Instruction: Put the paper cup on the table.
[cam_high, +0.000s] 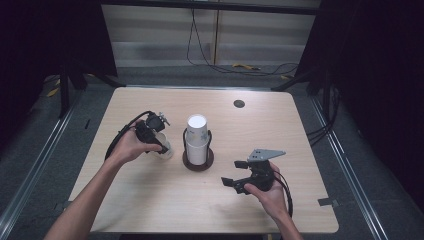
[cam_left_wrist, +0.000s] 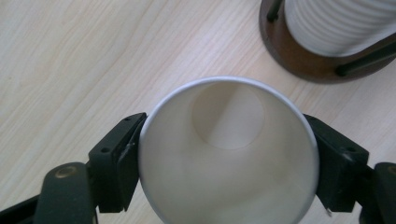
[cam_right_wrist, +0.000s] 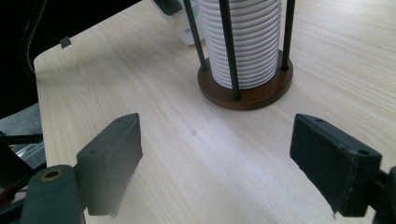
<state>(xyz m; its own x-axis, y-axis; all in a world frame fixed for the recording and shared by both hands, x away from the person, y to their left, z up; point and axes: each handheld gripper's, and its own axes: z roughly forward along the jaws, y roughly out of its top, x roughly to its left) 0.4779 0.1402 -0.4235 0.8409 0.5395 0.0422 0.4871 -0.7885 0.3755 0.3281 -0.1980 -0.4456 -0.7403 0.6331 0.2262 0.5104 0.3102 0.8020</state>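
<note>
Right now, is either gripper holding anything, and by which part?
The left gripper holds a white paper cup, its jaws pressing opposite sides just below the rim. The right gripper is open and holds nothing.

Pale wooden table (cam_high: 150, 200) on grey floor (cam_high: 350, 150), dark curtains (cam_high: 380, 60), trailing cables (cam_high: 240, 67).

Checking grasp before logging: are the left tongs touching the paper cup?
Touching. In the left gripper view, both jaws of the left tongs press against the rim of the paper cup, one on each side, no gap.
</note>
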